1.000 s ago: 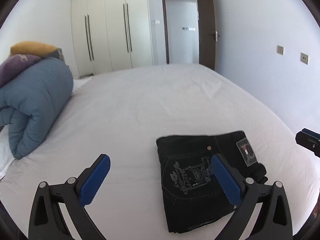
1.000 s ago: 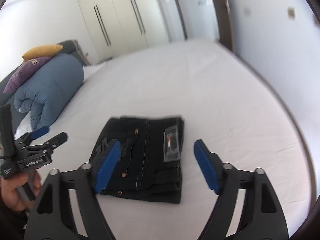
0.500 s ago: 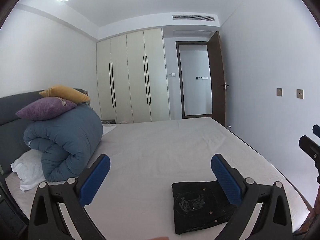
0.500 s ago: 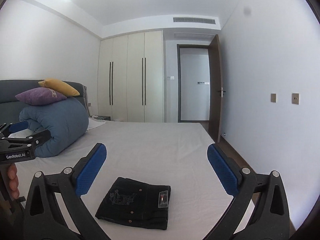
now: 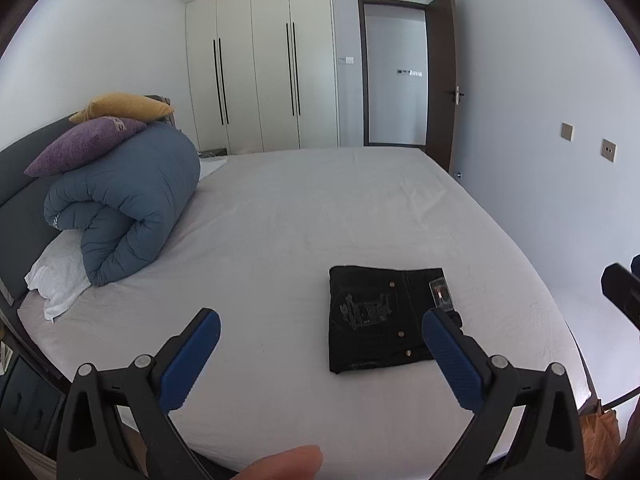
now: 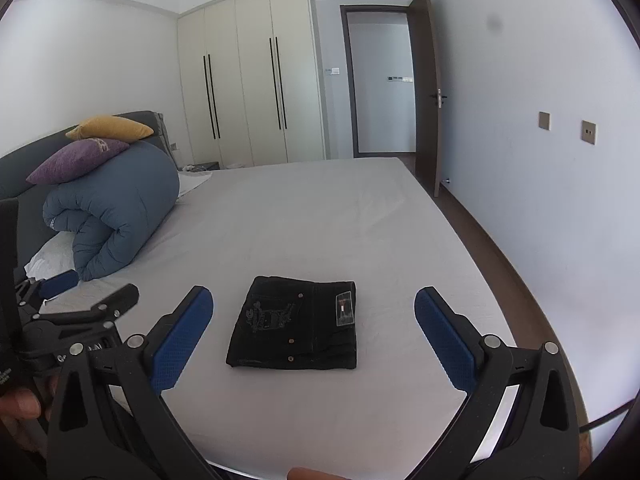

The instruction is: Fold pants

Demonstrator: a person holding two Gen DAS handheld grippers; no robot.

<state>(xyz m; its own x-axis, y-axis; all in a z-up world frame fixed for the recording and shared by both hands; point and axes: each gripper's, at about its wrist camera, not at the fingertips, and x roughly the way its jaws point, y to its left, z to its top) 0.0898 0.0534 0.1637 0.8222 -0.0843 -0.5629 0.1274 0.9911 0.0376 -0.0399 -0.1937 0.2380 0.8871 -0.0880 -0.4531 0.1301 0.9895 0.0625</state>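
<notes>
While both tools hung above the near edge of the bed [image 6: 320, 216], the left gripper [image 5: 320, 354] stood spread wide with nothing between its blue pads, and the right gripper [image 6: 314, 330] was likewise released and empty. Just beyond them lay the pants [image 6: 296, 324], touched by neither tool: black denim folded into a compact, nearly square bundle, flat on the white sheet near the bed's front. Pale embroidery marked the upper pocket, small metal rivets dotted the seams, and a rectangular tag sat by the waistband. Farther back on the left, a rolled blue duvet [image 6: 116, 216] carried a purple cushion [image 6: 76, 159] and a yellow cushion [image 6: 110, 127].
</notes>
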